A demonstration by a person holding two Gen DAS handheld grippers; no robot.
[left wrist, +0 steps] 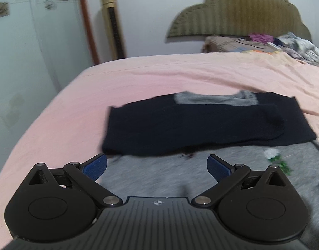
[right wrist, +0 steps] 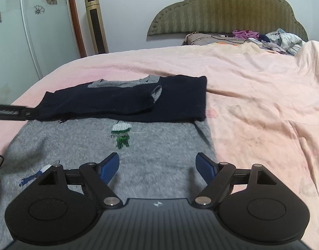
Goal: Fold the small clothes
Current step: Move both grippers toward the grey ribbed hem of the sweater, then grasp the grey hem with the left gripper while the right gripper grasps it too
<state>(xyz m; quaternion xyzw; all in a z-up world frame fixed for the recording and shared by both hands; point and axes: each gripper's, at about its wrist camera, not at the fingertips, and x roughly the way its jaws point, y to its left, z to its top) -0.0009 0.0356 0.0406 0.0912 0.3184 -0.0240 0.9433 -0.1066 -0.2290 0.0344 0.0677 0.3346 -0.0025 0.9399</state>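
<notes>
A small sweater lies flat on the pink bed sheet. Its grey body has a small green and white motif, and its dark navy upper part has the sleeves folded across it. In the left wrist view the navy part lies ahead and the grey body lies under the fingers. My left gripper is open and empty above the grey body. My right gripper is open and empty above the grey body near its right edge.
An olive padded headboard stands at the far end, with a pile of loose clothes on the bed below it. A gold tower fan and a wardrobe with flower stickers stand to the left. The left gripper's side enters the right wrist view.
</notes>
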